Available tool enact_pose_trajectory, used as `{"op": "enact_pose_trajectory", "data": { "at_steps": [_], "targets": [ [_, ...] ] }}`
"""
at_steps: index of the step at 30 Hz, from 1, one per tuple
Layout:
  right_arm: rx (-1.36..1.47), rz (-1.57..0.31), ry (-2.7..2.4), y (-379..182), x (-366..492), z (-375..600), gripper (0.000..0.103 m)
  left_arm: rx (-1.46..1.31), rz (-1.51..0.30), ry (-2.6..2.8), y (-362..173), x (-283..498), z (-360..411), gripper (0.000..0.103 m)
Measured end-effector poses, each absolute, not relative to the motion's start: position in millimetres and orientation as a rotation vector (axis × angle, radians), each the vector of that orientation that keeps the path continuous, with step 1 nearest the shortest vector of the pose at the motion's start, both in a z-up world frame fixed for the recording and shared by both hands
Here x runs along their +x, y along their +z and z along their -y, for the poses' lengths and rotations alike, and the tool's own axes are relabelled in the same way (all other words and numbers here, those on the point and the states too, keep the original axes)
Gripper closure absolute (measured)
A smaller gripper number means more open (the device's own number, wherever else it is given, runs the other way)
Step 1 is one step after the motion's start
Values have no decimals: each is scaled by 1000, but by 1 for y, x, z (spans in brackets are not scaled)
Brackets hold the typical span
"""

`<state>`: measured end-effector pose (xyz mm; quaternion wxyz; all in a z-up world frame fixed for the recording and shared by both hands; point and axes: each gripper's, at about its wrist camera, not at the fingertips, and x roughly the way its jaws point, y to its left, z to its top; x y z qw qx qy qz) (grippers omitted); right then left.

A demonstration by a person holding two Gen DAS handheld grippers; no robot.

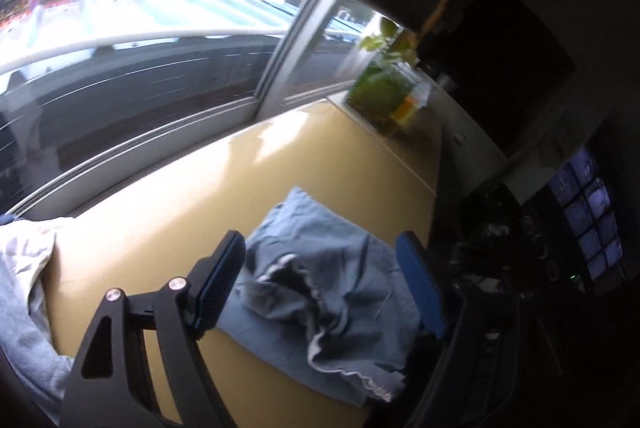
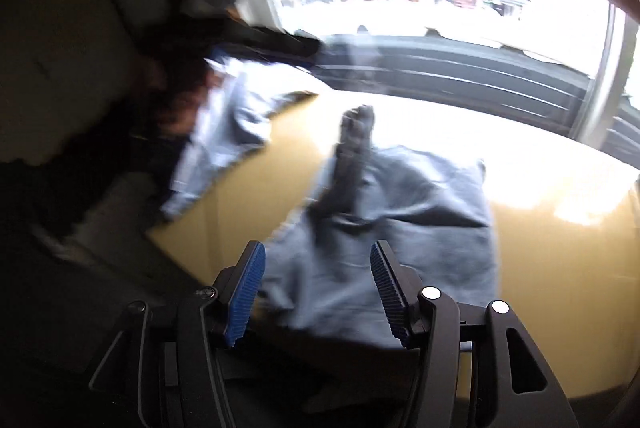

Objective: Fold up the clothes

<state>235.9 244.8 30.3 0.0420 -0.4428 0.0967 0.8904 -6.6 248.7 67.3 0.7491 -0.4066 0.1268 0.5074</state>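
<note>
While both my grippers hang apart and empty, left gripper (image 1: 320,284) and right gripper (image 2: 318,288), blue shorts (image 1: 320,292) lie crumpled lower centre on the yellow table (image 1: 160,212).

The garment (image 1: 320,268) is dusty blue with pale hems, the counter (image 1: 168,212) mustard yellow, the ribbed pads (image 2: 246,292) bright blue.
</note>
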Motion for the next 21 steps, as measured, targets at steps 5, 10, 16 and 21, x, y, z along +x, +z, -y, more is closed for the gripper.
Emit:
{"op": "enact_pose_trajectory", "data": {
  "at_steps": [5,10,16,21],
  "targets": [
    [-1470,-306,2652,-18,219,-238,49,-903,-576,1039,25,53,-286,25],
    [-1463,-372,2623,-30,233,-246,49,-1124,-639,1098,-35,11,-247,43],
    [-1490,-328,2539,-36,230,-261,49,-1101,-478,1292,4,-28,-192,37],
    [-1501,-347,2530,-34,224,-271,49,-1065,-345,1339,27,-24,-177,37]
  ]
}}
